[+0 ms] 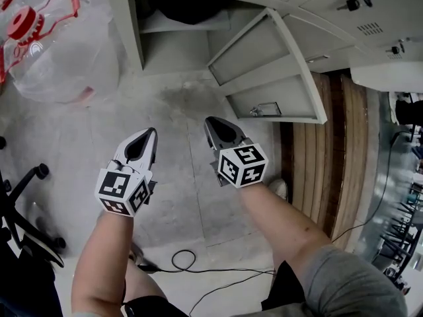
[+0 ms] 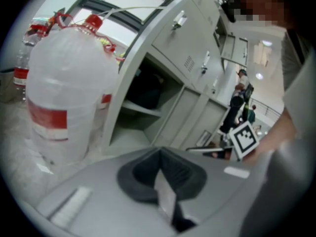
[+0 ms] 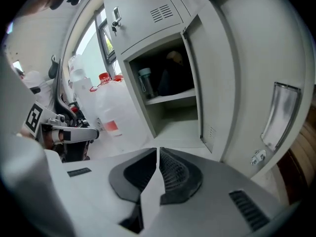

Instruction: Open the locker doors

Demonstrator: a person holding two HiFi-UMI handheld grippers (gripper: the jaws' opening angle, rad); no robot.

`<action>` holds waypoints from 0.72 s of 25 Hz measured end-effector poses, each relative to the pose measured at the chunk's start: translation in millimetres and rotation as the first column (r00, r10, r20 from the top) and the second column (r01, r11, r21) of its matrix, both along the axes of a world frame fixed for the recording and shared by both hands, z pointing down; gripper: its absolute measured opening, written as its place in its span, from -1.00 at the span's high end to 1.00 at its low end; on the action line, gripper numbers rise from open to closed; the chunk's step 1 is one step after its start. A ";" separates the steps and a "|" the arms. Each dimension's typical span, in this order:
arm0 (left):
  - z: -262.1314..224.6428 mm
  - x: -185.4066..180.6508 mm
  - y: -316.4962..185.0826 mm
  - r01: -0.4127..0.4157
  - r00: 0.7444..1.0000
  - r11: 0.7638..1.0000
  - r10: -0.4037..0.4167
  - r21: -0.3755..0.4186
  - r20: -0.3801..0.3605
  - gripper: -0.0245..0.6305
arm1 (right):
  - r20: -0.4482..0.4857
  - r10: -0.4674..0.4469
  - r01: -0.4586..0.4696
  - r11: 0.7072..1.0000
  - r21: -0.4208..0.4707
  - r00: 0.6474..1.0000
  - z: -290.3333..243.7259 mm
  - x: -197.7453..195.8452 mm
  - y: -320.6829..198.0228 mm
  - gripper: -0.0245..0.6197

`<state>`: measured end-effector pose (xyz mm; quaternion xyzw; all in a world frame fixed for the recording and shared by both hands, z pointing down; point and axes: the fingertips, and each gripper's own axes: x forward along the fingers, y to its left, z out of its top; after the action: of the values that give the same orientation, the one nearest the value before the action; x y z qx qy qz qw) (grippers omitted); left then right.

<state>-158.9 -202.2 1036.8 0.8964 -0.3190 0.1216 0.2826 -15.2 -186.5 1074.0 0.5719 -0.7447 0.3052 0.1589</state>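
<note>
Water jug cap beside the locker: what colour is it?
The water jug cap is red, clearest in the head view.

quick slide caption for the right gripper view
Shut, empty right tongs facing the open locker, its door standing wide.

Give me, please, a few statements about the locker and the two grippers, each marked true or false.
1. The lower locker door stands open. True.
2. The right gripper is clamped on that door. False: its jaws are together on nothing, clear of the door.
3. The left gripper has its jaws together. True.
4. The large water bottle stands inside the open compartment. False: it is outside, beside the locker.
</note>
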 end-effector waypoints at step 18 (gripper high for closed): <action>-196.9 52.6 76.2 -0.092 0.995 0.995 0.093 0.036 -0.025 0.91 | -0.007 -0.100 0.100 0.994 0.046 0.995 -189.3 -9.0 55.3 0.85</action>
<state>-106.3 -126.0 839.8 0.9166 -0.2753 0.1170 0.2651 -24.2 -131.2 884.7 0.5382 -0.7789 0.2781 0.1623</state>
